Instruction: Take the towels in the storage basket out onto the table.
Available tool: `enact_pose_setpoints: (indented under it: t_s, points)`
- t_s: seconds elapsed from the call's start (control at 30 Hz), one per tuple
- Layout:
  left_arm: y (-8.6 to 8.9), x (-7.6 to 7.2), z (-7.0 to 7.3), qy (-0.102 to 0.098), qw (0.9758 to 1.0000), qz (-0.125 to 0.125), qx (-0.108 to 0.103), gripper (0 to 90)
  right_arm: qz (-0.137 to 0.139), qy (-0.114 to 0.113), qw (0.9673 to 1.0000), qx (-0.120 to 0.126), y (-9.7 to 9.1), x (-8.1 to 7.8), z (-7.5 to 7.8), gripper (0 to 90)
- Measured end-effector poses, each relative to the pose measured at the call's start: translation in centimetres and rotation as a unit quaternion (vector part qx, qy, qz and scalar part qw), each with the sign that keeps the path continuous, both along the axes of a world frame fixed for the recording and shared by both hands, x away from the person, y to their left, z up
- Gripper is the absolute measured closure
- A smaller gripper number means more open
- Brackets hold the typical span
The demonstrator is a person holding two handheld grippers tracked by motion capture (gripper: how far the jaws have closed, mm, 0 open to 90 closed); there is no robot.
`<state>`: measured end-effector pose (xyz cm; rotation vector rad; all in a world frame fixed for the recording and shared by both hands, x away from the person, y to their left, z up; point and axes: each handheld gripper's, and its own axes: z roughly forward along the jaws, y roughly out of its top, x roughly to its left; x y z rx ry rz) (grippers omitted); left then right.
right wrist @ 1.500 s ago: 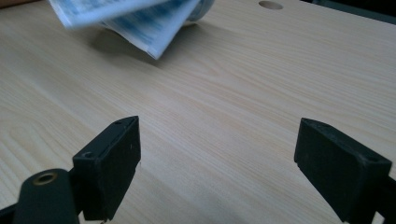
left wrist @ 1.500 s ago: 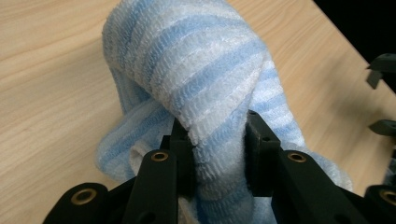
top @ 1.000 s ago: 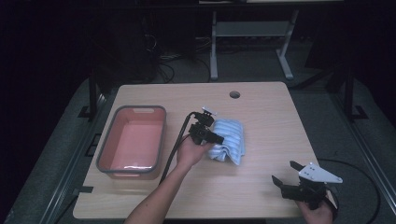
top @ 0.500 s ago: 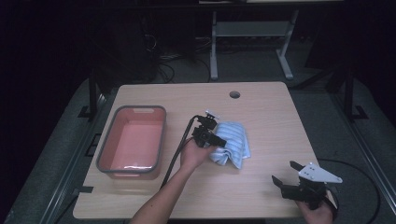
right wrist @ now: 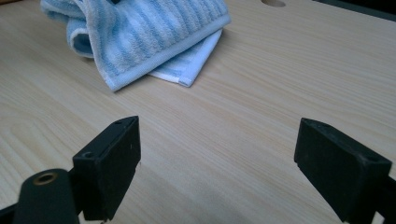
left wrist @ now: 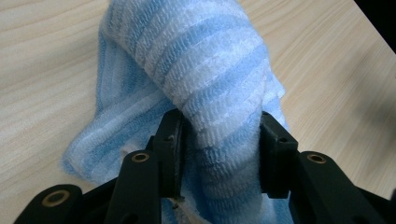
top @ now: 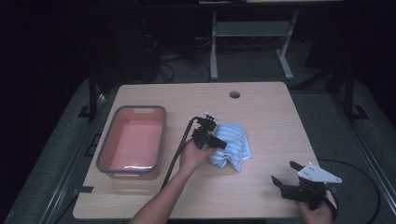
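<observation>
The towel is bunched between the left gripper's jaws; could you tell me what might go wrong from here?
The left gripper has just been opening with a thick fold of towel between its jaws, so the fold may slip out or spring open. The towel lies apart from the bin. The right gripper is open, far from helping.

I am at a recording bench in a lab or workshop, not a home. My light wooden table [top: 261, 116], with a cable hole [top: 234, 94] near its far edge, stands on grey floor in a dark room. Beyond it, loose cables [top: 168, 70] lie beside a white metal stand [top: 252, 42].
</observation>
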<state>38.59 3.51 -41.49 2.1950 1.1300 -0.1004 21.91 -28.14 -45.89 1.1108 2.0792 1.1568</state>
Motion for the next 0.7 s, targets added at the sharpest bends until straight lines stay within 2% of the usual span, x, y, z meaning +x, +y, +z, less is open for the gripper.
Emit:
enact_pose_setpoints:
  t_s: [0.3, 0.43, 0.7]
  points:
    - [0.3, -0.1, 0.4, 0.0, 0.9998, 0.006, -0.017, 46.1, -0.001, -0.002, 1.0, -0.001, 0.0, 0.0, 0.0, 14.1]
    - [0.6, -0.3, 0.9, -0.009, 0.9999, 0.001, -0.013, 40.4, -0.002, -0.001, 1.0, -0.001, -0.1, 0.0, 0.0, 14.1]
    - [1.3, -0.8, 1.6, -0.02, 0.9995, 0.008, -0.024, 34.2, -0.003, 0.0, 1.0, -0.002, -0.1, 0.0, 0.0, 14.2]
